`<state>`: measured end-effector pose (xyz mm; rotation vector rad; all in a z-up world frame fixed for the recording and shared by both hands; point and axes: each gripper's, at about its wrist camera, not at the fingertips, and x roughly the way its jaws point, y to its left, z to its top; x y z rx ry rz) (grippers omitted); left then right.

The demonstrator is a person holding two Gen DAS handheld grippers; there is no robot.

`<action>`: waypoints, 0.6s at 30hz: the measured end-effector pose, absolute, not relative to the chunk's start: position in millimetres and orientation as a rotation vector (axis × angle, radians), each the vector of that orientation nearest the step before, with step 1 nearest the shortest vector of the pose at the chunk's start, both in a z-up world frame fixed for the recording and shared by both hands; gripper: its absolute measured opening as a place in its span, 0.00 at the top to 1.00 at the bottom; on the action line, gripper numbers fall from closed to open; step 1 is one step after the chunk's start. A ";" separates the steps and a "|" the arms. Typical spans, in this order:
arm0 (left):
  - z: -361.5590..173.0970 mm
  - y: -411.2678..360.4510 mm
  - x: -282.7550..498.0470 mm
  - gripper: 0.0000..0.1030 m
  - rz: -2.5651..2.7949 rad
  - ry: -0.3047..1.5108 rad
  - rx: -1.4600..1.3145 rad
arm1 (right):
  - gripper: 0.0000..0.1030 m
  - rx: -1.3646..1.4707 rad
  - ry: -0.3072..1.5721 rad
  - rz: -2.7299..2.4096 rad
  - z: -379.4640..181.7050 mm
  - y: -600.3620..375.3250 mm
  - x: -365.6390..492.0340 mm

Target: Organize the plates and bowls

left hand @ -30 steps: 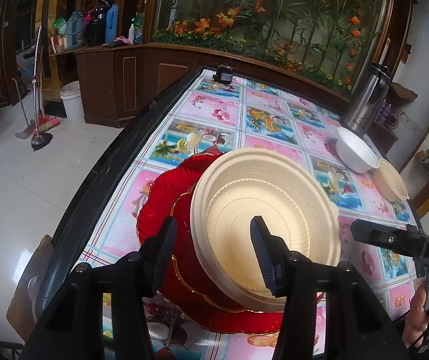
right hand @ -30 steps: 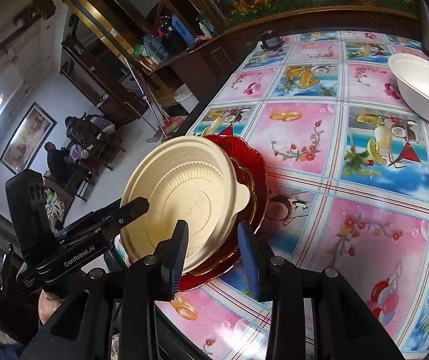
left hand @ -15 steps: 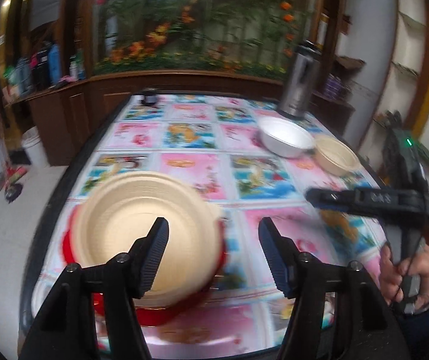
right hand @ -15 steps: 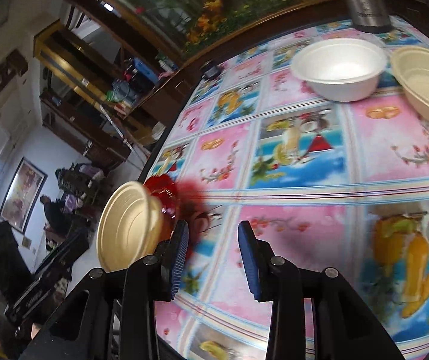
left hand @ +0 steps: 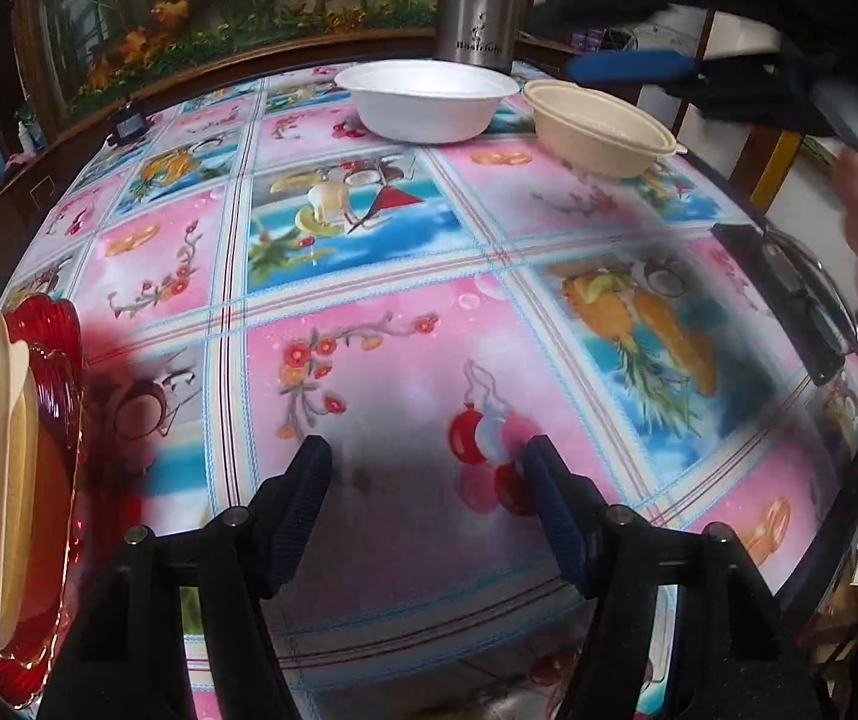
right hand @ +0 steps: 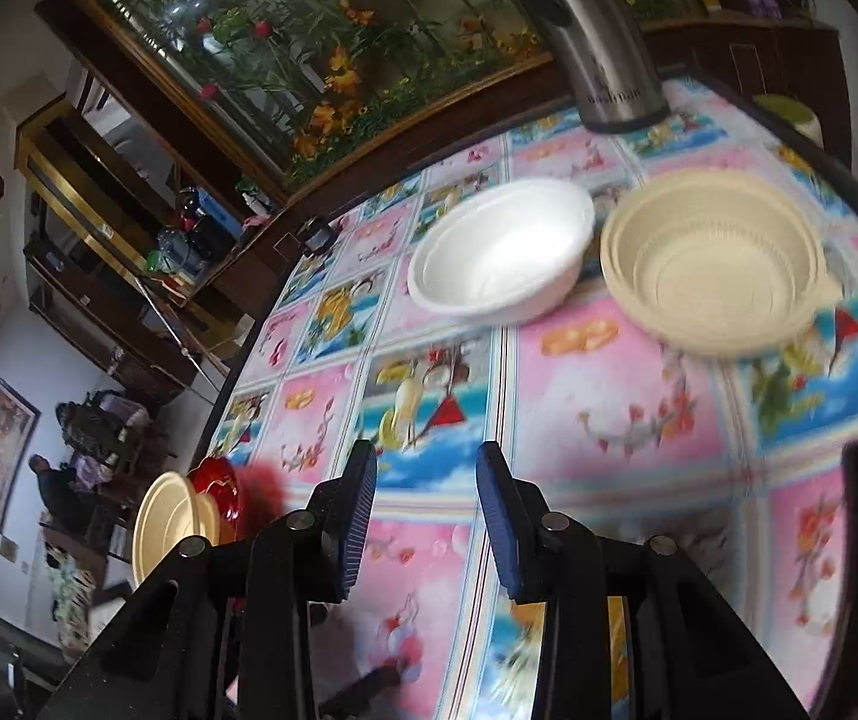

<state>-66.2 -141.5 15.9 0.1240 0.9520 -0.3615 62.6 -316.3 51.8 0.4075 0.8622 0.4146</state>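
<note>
Steel flask [left hand: 477, 0] stands behind the empty white bowl [left hand: 426, 99], cream bowl [left hand: 600, 129] beside it; left gripper [left hand: 426, 492] jaws opening on nothing, right gripper [right hand: 426, 516] jaws parted, empty.

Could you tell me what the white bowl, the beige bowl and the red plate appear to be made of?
White bowl: probably foam or pulp, given its matte, thick, soft-looking rim. Beige bowl: likely moulded fibre or thin plastic, matte, with ribbed walls and a stepped rim. Red plate: apparently glass or clear plastic, glossy and translucent, with a scalloped gold-edged rim that tints the cloth beside it red.
</note>
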 end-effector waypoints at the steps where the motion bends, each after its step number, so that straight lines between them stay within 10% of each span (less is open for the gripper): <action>1: 15.6 -139.4 -65.2 0.29 -0.363 0.957 0.112 | 0.64 0.401 0.860 0.412 57.7 -315.2 75.4; 18: 12.0 -132.6 -62.8 0.24 -0.377 0.964 0.066 | 0.63 0.318 1.179 0.414 9.3 -275.8 222.2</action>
